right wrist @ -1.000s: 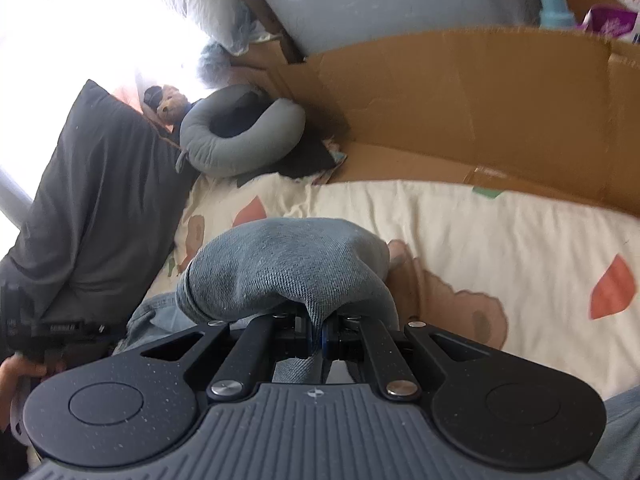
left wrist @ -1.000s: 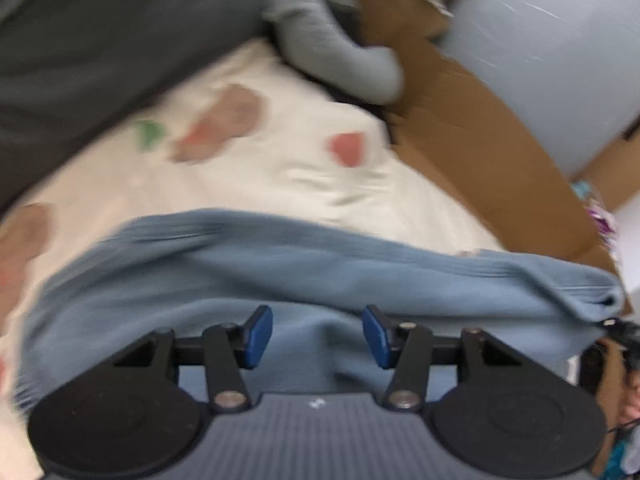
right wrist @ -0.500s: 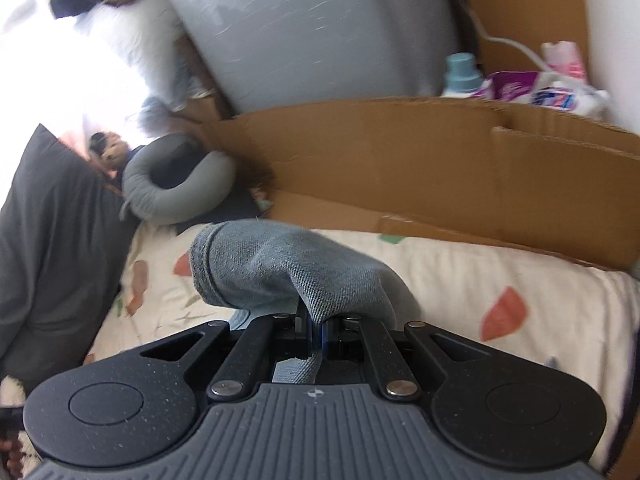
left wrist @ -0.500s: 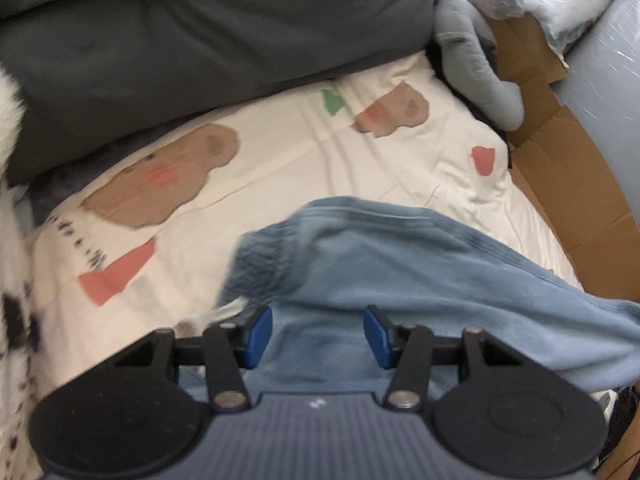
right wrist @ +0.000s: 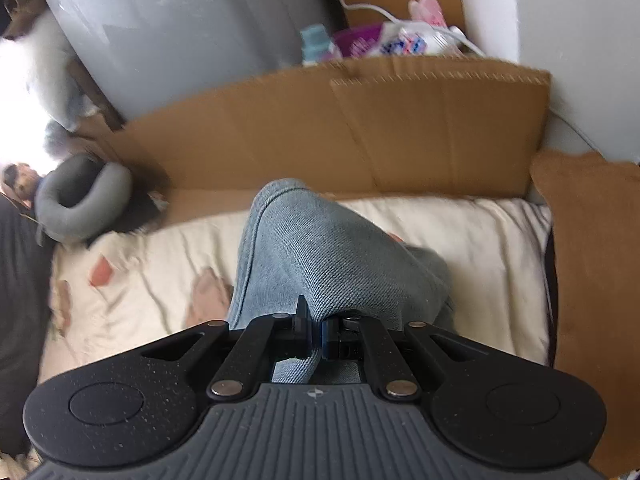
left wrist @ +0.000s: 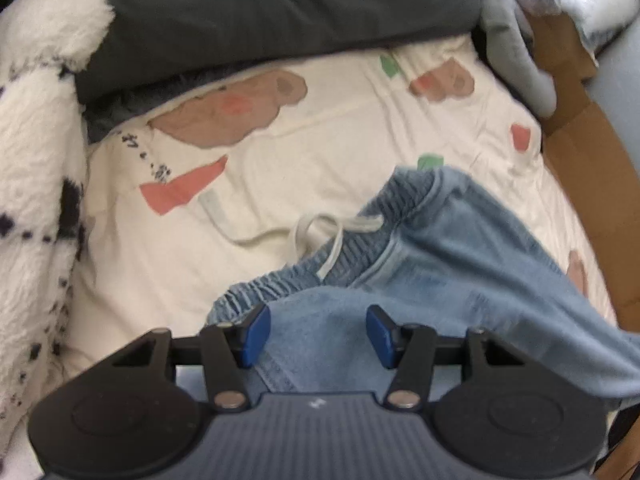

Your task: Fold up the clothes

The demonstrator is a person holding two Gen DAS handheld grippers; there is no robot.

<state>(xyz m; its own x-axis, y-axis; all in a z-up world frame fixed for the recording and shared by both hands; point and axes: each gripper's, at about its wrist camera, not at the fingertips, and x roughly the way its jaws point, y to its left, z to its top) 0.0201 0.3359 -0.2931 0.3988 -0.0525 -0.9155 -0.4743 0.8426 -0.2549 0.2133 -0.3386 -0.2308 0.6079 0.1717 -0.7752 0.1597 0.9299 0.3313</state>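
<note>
The left tool [left wrist: 318, 330] stands with its jaws wide apart and grips nothing; its blue pads [left wrist: 256, 330] hover just above the light blue denim trousers [left wrist: 460, 264]. The trousers lie on the cream printed bed sheet [left wrist: 320, 152]. Their gathered elastic waistband [left wrist: 372, 216] faces the dark grey pillow [left wrist: 260, 12] at the head of the bed, with the white drawstring [left wrist: 320, 232] looped on the sheet just beside the waistband.

The right tool [right wrist: 316, 330] has its jaws closed tight on a fold of the denim trousers [right wrist: 320, 248], which rises in a hump above the sheet. A cardboard panel [right wrist: 360, 132] stands beyond the hump, along the far edge of the bed. A grey neck pillow [right wrist: 80, 208] lies on the bed near the panel's left end.
</note>
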